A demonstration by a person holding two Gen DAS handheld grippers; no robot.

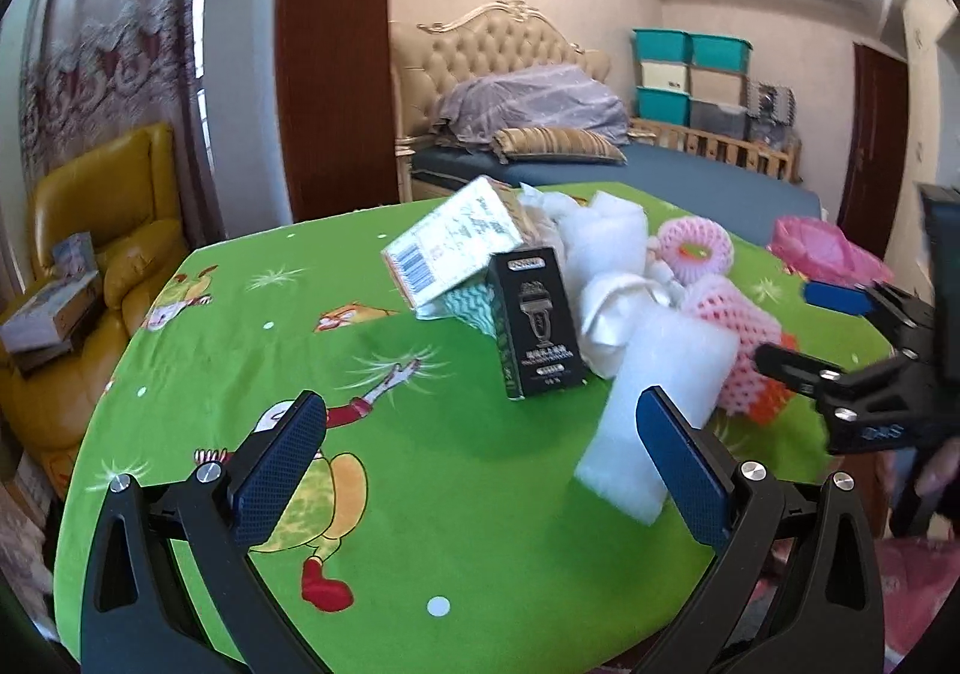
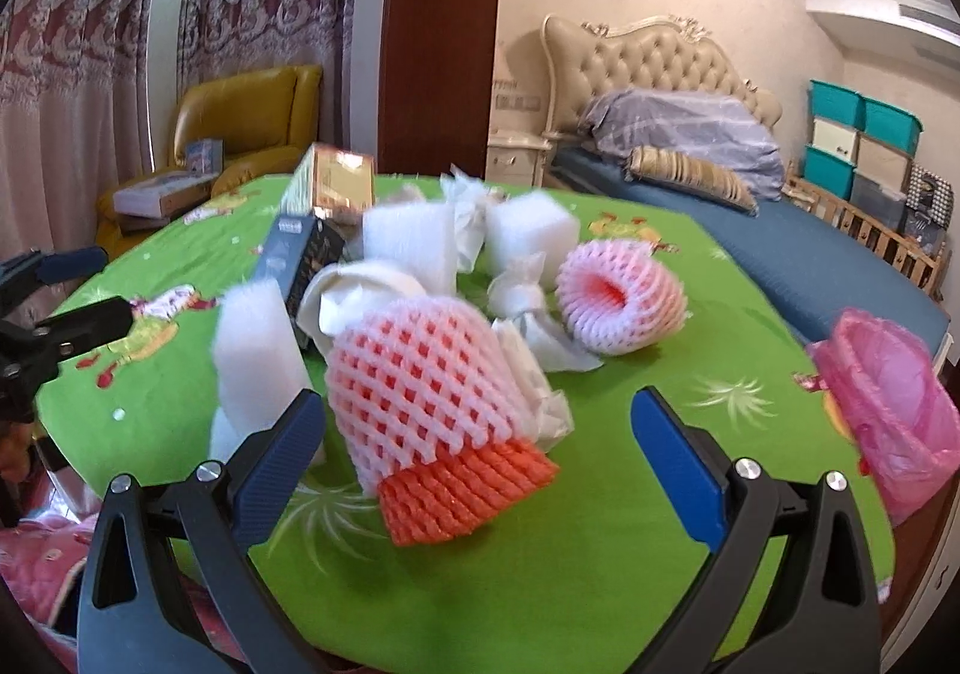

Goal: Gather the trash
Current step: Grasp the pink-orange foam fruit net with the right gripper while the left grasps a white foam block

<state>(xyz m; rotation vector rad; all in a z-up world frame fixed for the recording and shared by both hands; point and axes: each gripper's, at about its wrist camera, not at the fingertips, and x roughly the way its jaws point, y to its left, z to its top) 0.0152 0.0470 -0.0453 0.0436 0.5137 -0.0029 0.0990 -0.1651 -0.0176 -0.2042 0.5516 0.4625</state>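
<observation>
Both tools hover over a bench [image 1: 198, 326] draped in a green cartoon-print cloth, where the trash lies heaped near the middle. The left hand-held gripper [image 1: 480, 470] has its blue-padded fingers spread wide apart with nothing between them; ahead of it a black carton [image 1: 537, 323] stands upright, a white printed box [image 1: 456, 248] leans behind it, and a white foam block [image 1: 654, 410] lies tilted just beside the right finger. The right hand-held gripper [image 2: 480, 467] is likewise spread wide and empty, its fingers straddling a pink-and-orange foam fruit net [image 2: 432, 410] that rests on the cloth without touching either pad. A second pink foam net [image 2: 621, 299], rolled into a ring, lies farther back to the right, with crumpled white paper [image 2: 534, 338] and more foam blocks [image 2: 528, 230] around it. A pink plastic bag [image 2: 894, 410] sits at the bench's right edge, well apart from the heap.
</observation>
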